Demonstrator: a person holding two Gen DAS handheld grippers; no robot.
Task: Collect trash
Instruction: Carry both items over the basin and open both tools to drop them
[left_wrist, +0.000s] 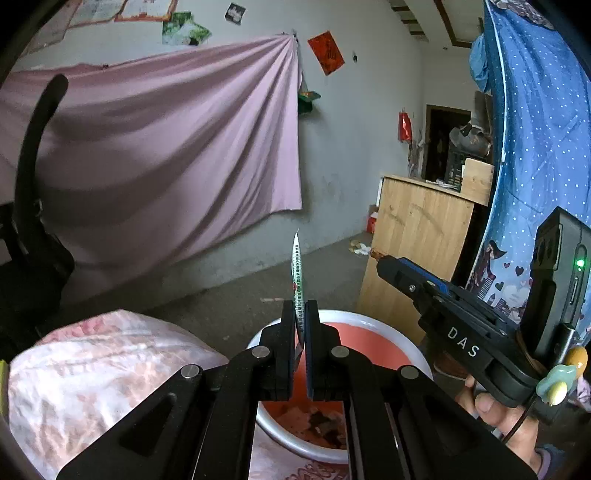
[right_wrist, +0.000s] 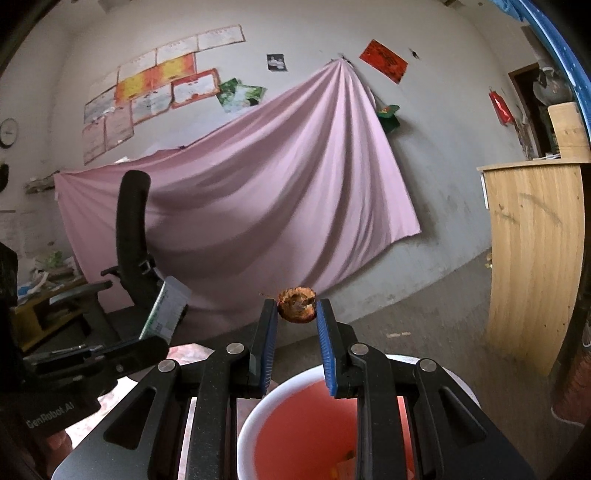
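My left gripper (left_wrist: 300, 304) is shut on a thin green-and-white wrapper (left_wrist: 297, 267) that stands edge-on above its tips; the same wrapper (right_wrist: 166, 308) shows flat in the right wrist view. My right gripper (right_wrist: 296, 308) is shut on a brown, dried fruit husk (right_wrist: 297, 304), pinched between its blue pads. Both grippers hover over a white bin with a red inside (left_wrist: 369, 339), whose rim (right_wrist: 258, 410) sits just below the fingers. Scraps lie at the bin's bottom (left_wrist: 314, 421). The right gripper (left_wrist: 380, 256) also appears at the right of the left wrist view, held by a hand (left_wrist: 491, 406).
A pink floral bundle (left_wrist: 92, 369) lies left of the bin. A black office chair (right_wrist: 129, 240) stands at the left, a wooden cabinet (right_wrist: 532, 258) at the right. A pink sheet (right_wrist: 277, 184) hangs on the grey wall. A blue dotted cloth (left_wrist: 535, 147) hangs at far right.
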